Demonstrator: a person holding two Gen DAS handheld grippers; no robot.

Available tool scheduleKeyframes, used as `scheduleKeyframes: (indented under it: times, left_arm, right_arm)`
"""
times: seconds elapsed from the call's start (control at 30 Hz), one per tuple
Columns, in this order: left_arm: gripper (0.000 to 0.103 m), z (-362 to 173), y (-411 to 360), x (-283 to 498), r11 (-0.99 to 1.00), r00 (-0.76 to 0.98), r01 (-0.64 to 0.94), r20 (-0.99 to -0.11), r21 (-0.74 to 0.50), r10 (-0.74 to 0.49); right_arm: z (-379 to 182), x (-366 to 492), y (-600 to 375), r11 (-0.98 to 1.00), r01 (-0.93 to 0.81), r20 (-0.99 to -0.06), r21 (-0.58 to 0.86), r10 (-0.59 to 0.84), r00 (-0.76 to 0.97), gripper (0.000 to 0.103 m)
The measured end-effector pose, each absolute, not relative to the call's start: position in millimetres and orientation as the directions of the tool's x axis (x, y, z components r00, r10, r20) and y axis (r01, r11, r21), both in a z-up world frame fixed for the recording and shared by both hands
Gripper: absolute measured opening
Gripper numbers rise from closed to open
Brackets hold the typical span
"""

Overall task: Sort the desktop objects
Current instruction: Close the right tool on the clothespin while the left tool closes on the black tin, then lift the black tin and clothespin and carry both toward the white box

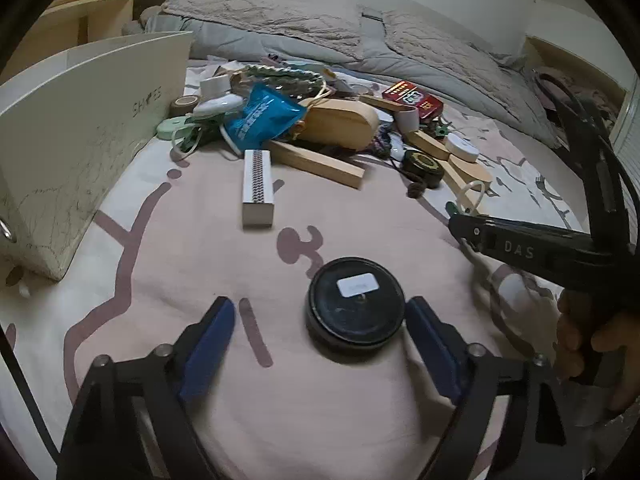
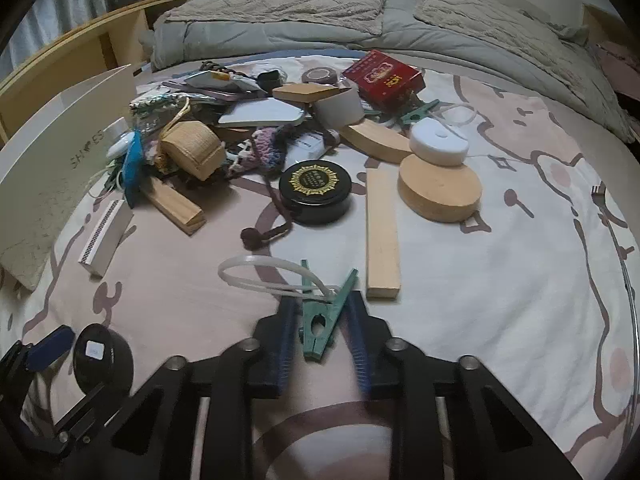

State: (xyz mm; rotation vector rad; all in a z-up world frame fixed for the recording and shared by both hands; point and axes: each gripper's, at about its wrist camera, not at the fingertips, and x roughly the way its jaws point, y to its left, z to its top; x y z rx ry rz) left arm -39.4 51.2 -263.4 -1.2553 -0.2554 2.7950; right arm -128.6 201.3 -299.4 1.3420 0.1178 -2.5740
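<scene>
A round black tin [image 1: 356, 308] with a white label lies on the pink patterned sheet between the blue pads of my left gripper [image 1: 320, 308]. The right pad [image 1: 430, 344] sits close beside the tin; the left pad [image 1: 210, 344] stands well clear, so the jaws are open. My right gripper [image 2: 320, 302] is shut on a green clothes peg [image 2: 318, 320] with a white plastic loop [image 2: 256, 272] attached. The tin [image 2: 102, 356] and a left pad [image 2: 52, 344] show at the lower left of the right wrist view. The right gripper's black finger [image 1: 520, 240] crosses the left wrist view.
A white shoe box [image 1: 80, 128] stands at the left. A cluttered pile behind holds a narrow white box [image 1: 258, 188], wooden blocks [image 2: 382, 236], a gold-patterned black tin [image 2: 316, 192], a cork disc [image 2: 440, 188], a red box [image 2: 384, 74]. Grey bedding [image 2: 280, 4] lies beyond.
</scene>
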Motion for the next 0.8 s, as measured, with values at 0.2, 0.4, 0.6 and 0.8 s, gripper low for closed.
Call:
scheduleKeyframes:
  times: [0.2,0.4,0.6,0.8]
  left_arm:
    - [0.057,-259.4,57.8,-38.1,-0.984,-0.672,-0.033,-0.725,-0.175,0.152]
    - [0.05,-258.1,55.5,-38.0,-0.978,-0.669,-0.037,-0.722,-0.203,0.175]
    - [0.05,-255.8,51.2,-36.8,-0.979,-0.674,-0.007,-0.722,-0.204,0.155]
    - [0.05,-245.8,46.8,-35.6,-0.979,-0.693,0.001,-0.705,-0.205,0.147]
  right_arm:
    - [-298.8,-124.7,200.9,-0.968,0.246,-0.816,0.051,-0.183,-0.548,0.022]
    - [-297.7,-121.7,202.1,-0.968,0.242,-0.82,0.066,-0.191,-0.539,0.022]
    - [-296.2,-120.7,204.4,-0.965,0.245,-0.821,0.093,-0.214,-0.53,0.022]
    - [-291.0,-118.4,208.9,-0.967,0.233,-0.811,0.1,-0.215,-0.543,0.022]
